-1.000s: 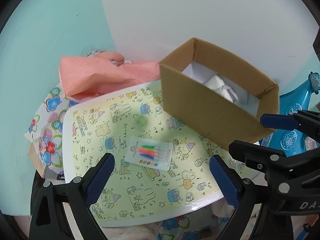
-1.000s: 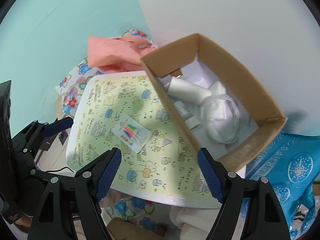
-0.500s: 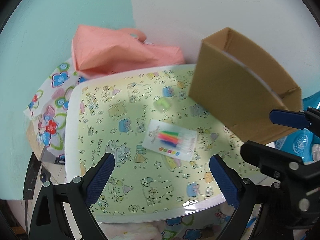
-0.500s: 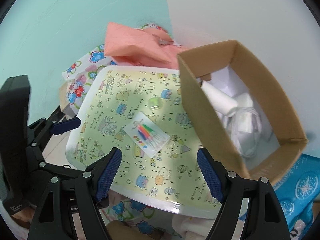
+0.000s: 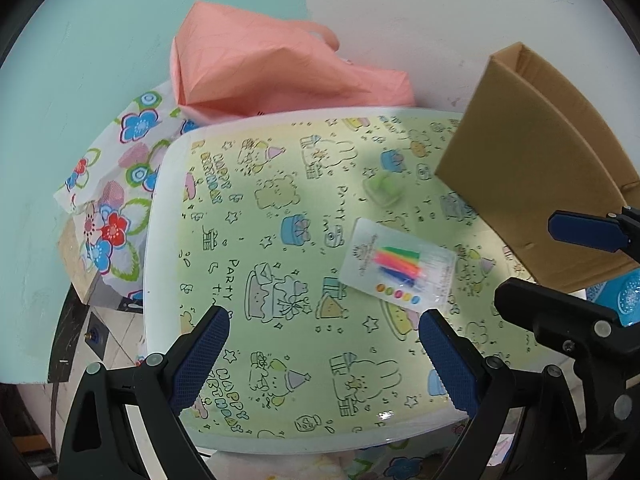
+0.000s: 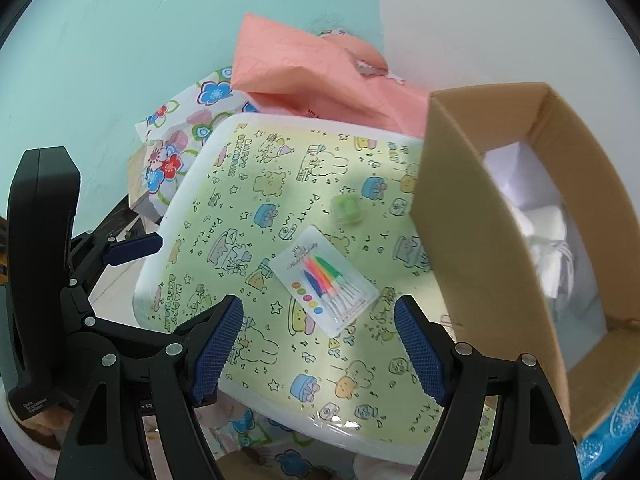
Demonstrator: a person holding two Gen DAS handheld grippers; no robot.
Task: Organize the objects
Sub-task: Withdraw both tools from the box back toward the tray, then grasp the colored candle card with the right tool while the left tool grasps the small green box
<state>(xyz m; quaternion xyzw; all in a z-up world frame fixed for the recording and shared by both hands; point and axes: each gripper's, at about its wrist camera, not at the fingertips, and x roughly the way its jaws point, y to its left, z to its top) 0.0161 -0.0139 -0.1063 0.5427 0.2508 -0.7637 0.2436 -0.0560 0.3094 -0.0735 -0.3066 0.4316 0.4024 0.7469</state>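
both the left gripper (image 5: 324, 354) and right gripper (image 6: 318, 340) hang wide and empty above the candle pack (image 6: 323, 286) lying flat left of the cardboard box (image 6: 492, 248), so pinching its short edges squarely seems best.

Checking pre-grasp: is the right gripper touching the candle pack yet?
Apart. The right wrist view shows the right gripper open, with patterned tabletop visible between both pads and the candle pack.
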